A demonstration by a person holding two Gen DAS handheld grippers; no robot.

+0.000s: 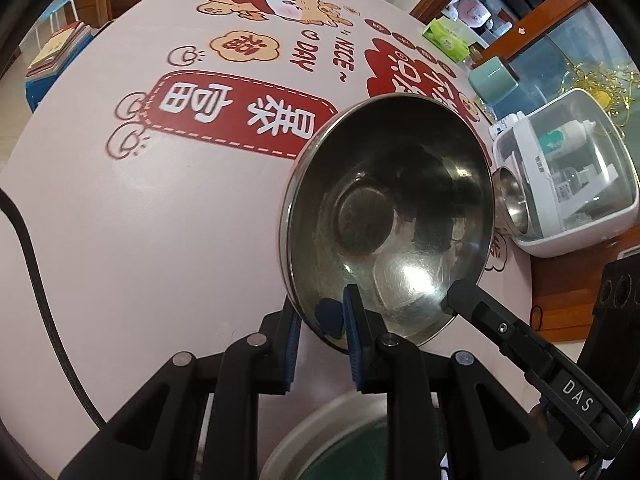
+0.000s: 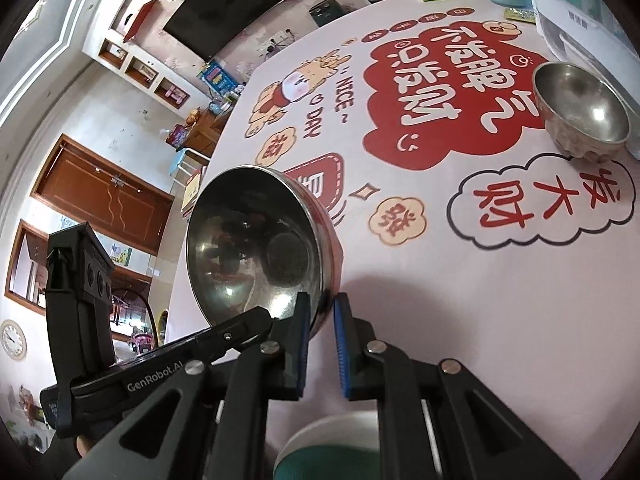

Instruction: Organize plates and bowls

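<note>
A large steel bowl point(image 1: 392, 216) hangs tilted above the pink printed table point(image 1: 160, 220), held by its rim from two sides. My left gripper point(image 1: 322, 322) is shut on the near rim, one blue pad inside and one outside. My right gripper point(image 1: 452, 298) pinches the rim further right. In the right wrist view the same steel bowl point(image 2: 256, 248) has its rim between the pads of my right gripper point(image 2: 322, 324), and the left gripper point(image 2: 256, 322) bites the rim beside it. A smaller steel bowl point(image 2: 580, 112) stands upright on the table at the far right. A white dish with a green inside point(image 2: 332, 436) lies below the fingers.
A white lidded appliance point(image 1: 568, 176) stands just behind the smaller steel bowl point(image 1: 514, 204). A green tissue pack point(image 1: 446, 36) and a teal container point(image 1: 492, 80) sit at the table's far edge. A black cable point(image 1: 36, 280) runs along the left.
</note>
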